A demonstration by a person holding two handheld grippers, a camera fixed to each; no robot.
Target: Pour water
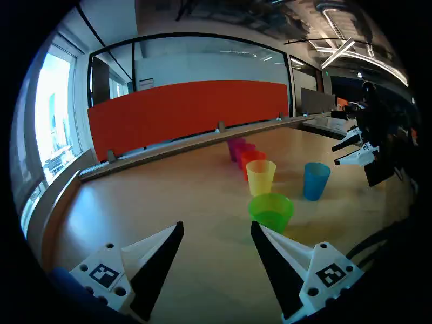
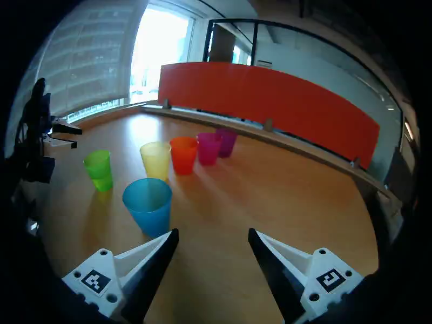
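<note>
Six plastic cups stand on the wooden table — the green cup nearest my left gripper, the blue cup just beyond my right gripper and beside the yellow cup. Both my pairs of fingers are spread apart, touching no cup.

Right gripper view: bare table rt of cup row; blue cup blocks near-left.

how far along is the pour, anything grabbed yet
Done: nothing visible; the green cup and blue cup stand upright on the table, untouched. In hand: nothing; the left gripper, open, faces the green one, the right gripper, open, the blue. To do: gripping a cup and pouring.
</note>
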